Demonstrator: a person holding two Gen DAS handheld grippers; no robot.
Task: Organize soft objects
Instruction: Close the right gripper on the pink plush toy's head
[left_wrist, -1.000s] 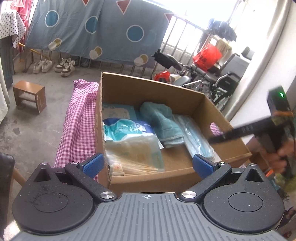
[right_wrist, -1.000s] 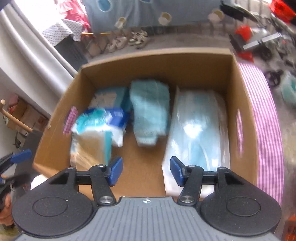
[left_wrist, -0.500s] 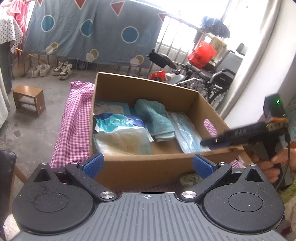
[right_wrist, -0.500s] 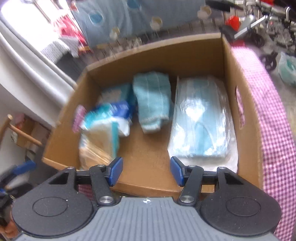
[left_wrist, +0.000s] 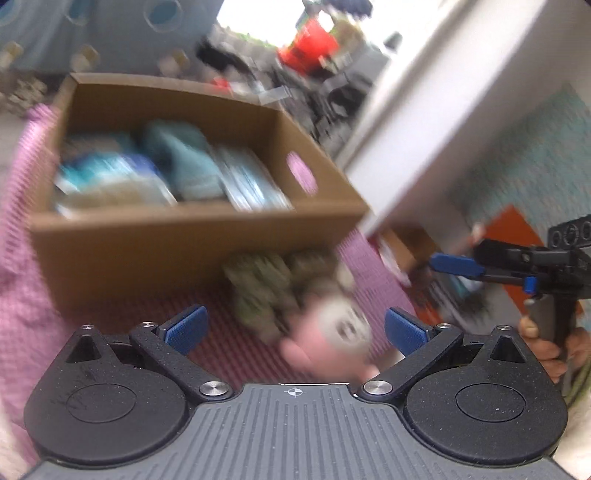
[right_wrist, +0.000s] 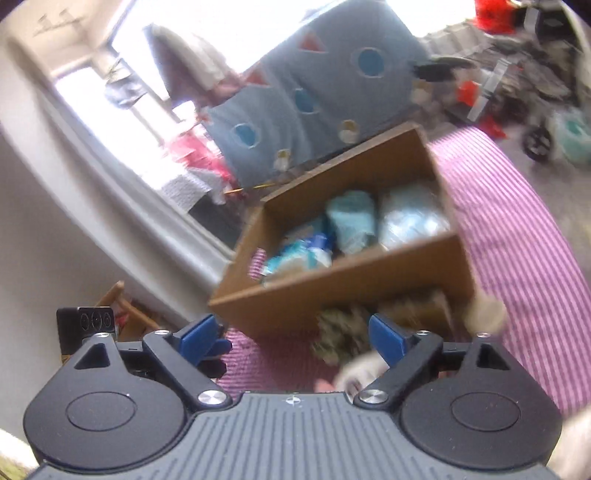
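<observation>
Cardboard box (right_wrist: 343, 284) is now seen from further back; both views are turned to the plush toy (left_wrist: 295, 295) lying before it. Right gripper (right_wrist: 295, 332) is opening with nothing held, left gripper (left_wrist: 295, 328) is spread empty, so a pickup is judged next.

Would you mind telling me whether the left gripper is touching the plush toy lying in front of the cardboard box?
Apart. The left wrist view shows the left gripper wide open, with the blurred plush toy lying between and beyond the blue pads, neither pressing it.

Matt cardboard, woven cloth, glossy wrap

The brown corrugated cardboard box (left_wrist: 192, 236) is looking matt; pink-and-white checked cloth (right_wrist: 517, 236) is covering the surface; the clear plastic pack of pale blue masks (right_wrist: 410, 218) is shining glossily.
</observation>
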